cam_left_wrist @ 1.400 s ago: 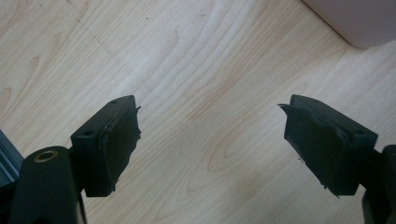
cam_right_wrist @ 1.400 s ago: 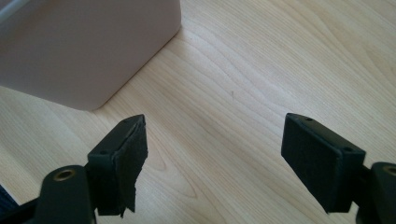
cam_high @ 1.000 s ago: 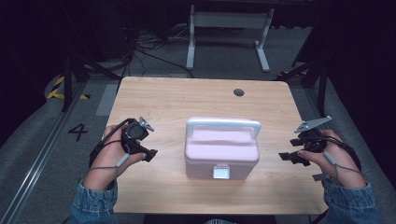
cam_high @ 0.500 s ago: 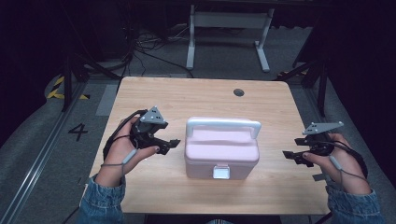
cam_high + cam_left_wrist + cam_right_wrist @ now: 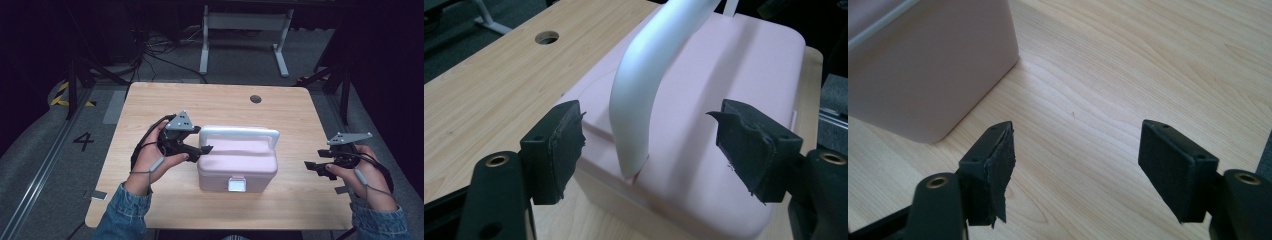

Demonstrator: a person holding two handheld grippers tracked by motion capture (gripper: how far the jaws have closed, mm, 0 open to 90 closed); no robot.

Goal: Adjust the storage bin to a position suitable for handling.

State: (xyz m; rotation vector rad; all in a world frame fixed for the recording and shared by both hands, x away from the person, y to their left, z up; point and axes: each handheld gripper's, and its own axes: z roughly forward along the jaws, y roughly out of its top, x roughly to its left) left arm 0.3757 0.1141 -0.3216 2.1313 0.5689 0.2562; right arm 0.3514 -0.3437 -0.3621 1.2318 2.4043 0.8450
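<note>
lab or studio | dark surround | cables on floor (image 5: 150,55) | floor number marking (image 5: 83,141) | hazard tape (image 5: 62,95)

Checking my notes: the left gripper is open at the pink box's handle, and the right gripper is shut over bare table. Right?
Not quite. The right gripper is open too; the right gripper view shows its jaws wide apart over the table. The left gripper is open at the box's handle.

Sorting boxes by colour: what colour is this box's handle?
White, on the pink box; the handle shows best in the left gripper view.
</note>
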